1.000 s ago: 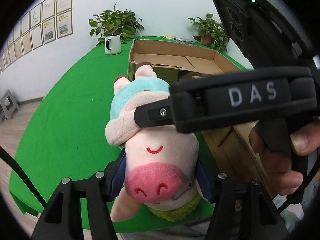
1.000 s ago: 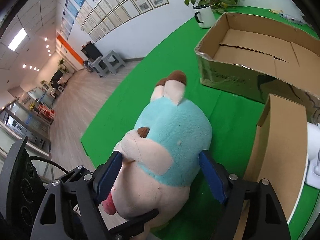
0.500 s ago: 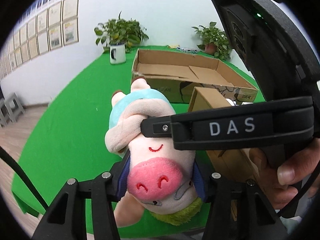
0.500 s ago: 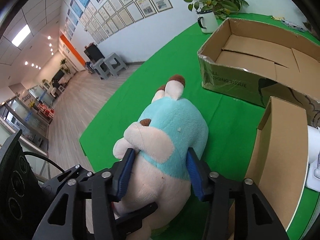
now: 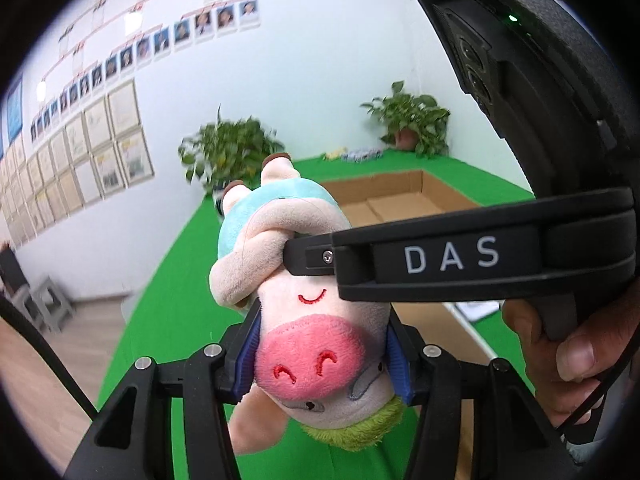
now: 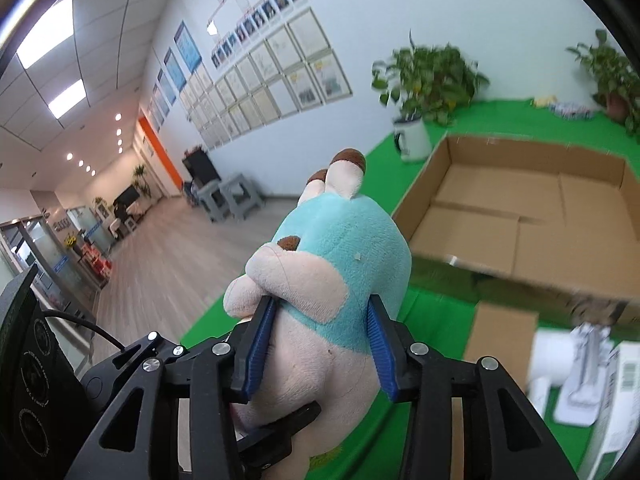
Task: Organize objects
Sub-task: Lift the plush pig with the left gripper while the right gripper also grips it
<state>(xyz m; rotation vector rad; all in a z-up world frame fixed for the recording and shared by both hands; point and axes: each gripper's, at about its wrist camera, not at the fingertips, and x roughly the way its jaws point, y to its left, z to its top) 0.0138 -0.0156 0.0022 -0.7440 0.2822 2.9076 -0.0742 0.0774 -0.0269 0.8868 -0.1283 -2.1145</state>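
Both grippers hold a plush pig (image 5: 280,216) in a teal shirt in the air, above the green table. My left gripper (image 5: 322,352) is shut on its pink-snouted head, blue pads pressed into both sides. In the right wrist view my right gripper (image 6: 320,344) clamps the pig's (image 6: 344,248) body from behind; its jaws are closing and the pads dent the plush. One right finger, marked DAS (image 5: 440,260), crosses the pig's face, with a hand (image 5: 560,356) on the handle. An open, empty cardboard box (image 6: 520,216) lies beyond the pig.
A potted plant in a white mug (image 6: 412,140) stands at the box's far left corner, another plant (image 5: 408,124) at the back right. A smaller cardboard box (image 6: 500,336) and white packaged items (image 6: 576,372) lie near right on the green cloth (image 6: 480,116).
The right jaws have closed onto the pig's body. Both grippers have lifted the pig off the table and tipped upward, so more wall and less tabletop shows.
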